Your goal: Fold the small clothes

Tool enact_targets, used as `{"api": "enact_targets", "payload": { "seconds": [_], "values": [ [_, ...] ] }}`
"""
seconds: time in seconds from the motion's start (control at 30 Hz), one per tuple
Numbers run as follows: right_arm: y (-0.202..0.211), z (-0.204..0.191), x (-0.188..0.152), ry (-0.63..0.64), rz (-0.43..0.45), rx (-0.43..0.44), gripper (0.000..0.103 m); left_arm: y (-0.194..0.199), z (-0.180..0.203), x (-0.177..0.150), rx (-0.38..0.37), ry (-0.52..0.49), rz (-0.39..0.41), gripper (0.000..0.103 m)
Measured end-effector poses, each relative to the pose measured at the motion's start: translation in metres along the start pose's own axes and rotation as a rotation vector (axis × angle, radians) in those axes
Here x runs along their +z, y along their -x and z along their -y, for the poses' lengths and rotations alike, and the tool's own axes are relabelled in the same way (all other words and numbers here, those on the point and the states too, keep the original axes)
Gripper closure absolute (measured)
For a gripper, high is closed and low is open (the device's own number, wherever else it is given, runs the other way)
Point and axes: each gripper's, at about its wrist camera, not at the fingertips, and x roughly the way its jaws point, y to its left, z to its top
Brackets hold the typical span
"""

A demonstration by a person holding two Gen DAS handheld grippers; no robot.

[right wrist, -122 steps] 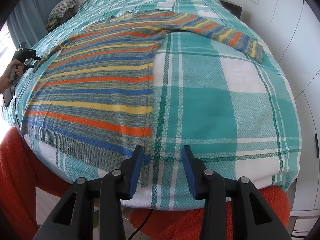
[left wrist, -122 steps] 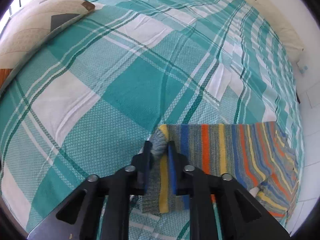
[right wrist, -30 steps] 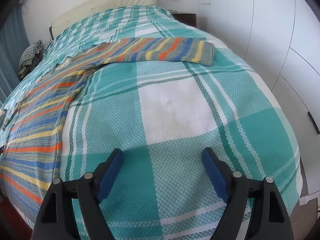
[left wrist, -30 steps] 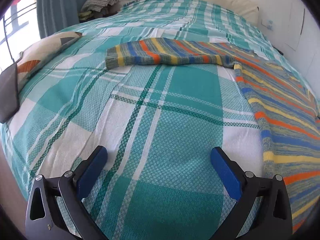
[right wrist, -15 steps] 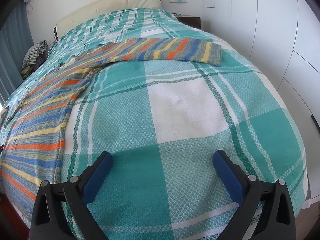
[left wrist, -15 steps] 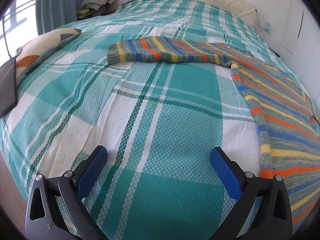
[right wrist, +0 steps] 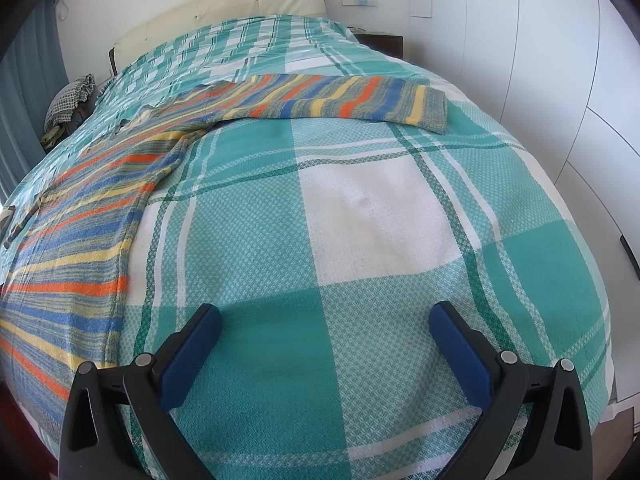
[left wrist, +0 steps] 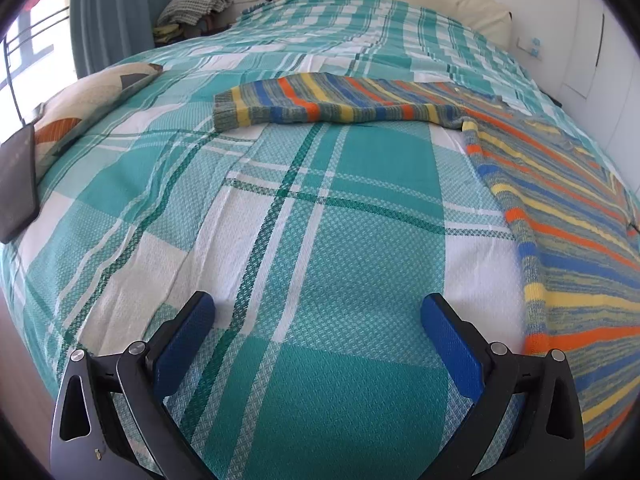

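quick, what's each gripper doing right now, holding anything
left gripper: open, holding nothing, over the bedspread.
right gripper: open, holding nothing, striped sweater lies off to its side.

The left black two-finger plastic gripper (left wrist: 318,314) and the right black two-finger plastic gripper (right wrist: 324,324) both carry blue textured pads, silver pivot screws and triangular cut-outs.

Bright daylight is pouring in from the window (left wrist: 28,52) at upper left, blowing it out, while fisheye distortion is bending and darkening the edges.
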Motion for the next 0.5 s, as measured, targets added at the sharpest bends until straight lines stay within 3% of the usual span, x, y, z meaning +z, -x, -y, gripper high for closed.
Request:
{"api": "enact_targets", "payload": {
  "seconds": [0.5],
  "values": [
    [0.0001, 0.0, -0.0001, 0.001, 0.0, -0.002, 0.0, -0.0002, 0.0011, -0.0007, 0.002, -0.002, 0.0, 0.0]
  ]
}}
